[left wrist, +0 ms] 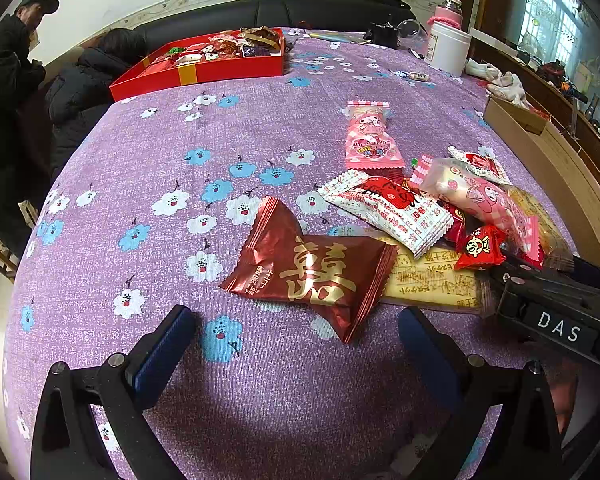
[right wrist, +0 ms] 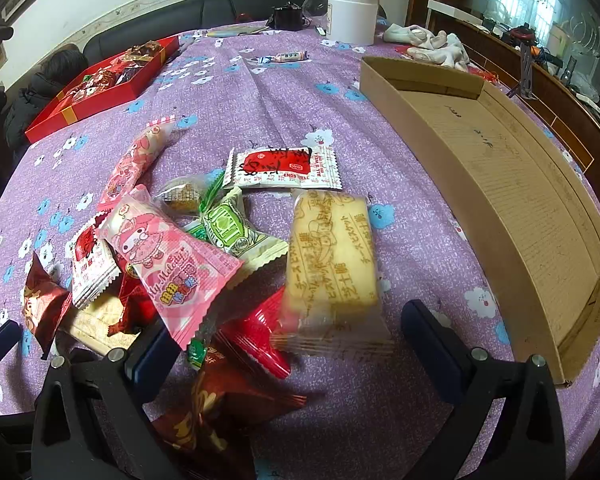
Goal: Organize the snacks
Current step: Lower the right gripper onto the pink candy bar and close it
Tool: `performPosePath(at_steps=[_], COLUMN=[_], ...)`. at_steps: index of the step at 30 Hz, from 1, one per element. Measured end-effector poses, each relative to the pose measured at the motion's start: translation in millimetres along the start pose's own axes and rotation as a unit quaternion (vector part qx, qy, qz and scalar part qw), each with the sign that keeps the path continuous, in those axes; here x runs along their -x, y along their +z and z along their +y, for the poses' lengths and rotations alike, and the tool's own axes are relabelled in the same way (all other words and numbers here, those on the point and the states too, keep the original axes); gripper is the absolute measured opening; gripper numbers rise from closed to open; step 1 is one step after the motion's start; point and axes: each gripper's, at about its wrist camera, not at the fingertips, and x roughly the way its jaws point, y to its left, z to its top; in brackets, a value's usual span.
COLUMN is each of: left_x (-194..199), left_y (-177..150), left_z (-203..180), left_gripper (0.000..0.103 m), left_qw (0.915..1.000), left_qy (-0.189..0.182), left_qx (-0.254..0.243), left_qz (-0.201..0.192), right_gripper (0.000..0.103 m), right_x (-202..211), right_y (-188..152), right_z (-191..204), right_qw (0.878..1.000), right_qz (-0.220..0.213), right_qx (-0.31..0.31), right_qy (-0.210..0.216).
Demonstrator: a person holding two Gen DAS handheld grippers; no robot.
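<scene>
Snacks lie in a loose heap on the purple flowered cloth (left wrist: 148, 140), none of them held. From the left wrist view, the left gripper (left wrist: 296, 332) stands wide with nothing between its blue pads, and the dark red packet (left wrist: 312, 268) with the gold character lies just ahead of the gap, its long axis running across the fingers from left to right, one corner reaching toward the right-hand finger. Beyond it and to the right sit the rest of the heap, including a white-and-red packet (left wrist: 388, 208) and a pink packet (left wrist: 370, 138) farther ahead; the red box (left wrist: 204, 74), already holding sweets, is well ahead to the left. From the right wrist view, the right gripper (right wrist: 288, 328) is also wide and holds nothing; the pale biscuit packet (right wrist: 332, 256) lies just ahead, between the 2 fingers, its long axis pointing along them, with a glossy red packet (right wrist: 256, 332) beside its near end. The cardboard tray (right wrist: 452, 168), seemingly bare, lies ahead to the right. My judgement: each gripper has its own nearest target, and the biscuit packet is better lined up for a straight close.
</scene>
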Motion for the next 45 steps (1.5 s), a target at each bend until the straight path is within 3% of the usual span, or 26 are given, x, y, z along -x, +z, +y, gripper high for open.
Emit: performPosePath(at_steps=[3,7,14,19,25,29,32,34,35,37,43,45], left_x=[0,-2,4,19,29,37,41,43,44,47,50,51], left_y=[0,0,-4,-9,-8,-9,-11,-12,-13,-14,-19,-19], left_z=[0,-1,4,13,23,28,31,32,32,35,41,43], left_gripper=[0.103,0.103,0.103,0.100,0.090,0.090,0.090,0.090,0.090,0.090,0.090,0.083], left_qw=[1.0000,1.0000,0.9998,0.9994,0.9985,0.9983,0.9981,0.9982,0.9982,0.9980,0.9973,0.9971], left_qy=[0.000,-0.002,-0.008,-0.021,-0.029,-0.026,-0.026,-0.023,-0.023,-0.023,-0.026,-0.028], left_qx=[0.000,-0.002,0.008,0.021,0.041,0.050,0.054,0.054,0.055,0.058,0.069,0.070], left_qz=[0.000,0.000,0.016,0.017,0.022,0.015,0.013,0.012,0.011,0.009,0.008,0.008], right_gripper=[0.103,0.103,0.103,0.103,0.103,0.091,0.091,0.088,0.079,0.074,0.066,0.061], right_x=[-1,-3,8,50,77,82,77,66,61,50,26,19], right_y=[0,5,9,8,29,45,53,57,60,63,73,74], right_z=[3,-3,-29,-41,-45,-30,-14,-4,1,7,27,34], right_qw=[1.000,0.997,0.981,0.974,0.965,0.956,0.952,0.951,0.948,0.948,0.941,0.940], right_qz=[0.003,0.043,0.091,0.053,0.029,0.016,0.008,0.021,0.033,0.048,0.077,0.084], right_qx=[0.012,0.060,0.112,0.152,0.164,0.189,0.206,0.215,0.216,0.215,0.224,0.231], right_qy=[0.008,0.039,0.127,0.161,0.204,0.222,0.228,0.222,0.231,0.230,0.242,0.237])
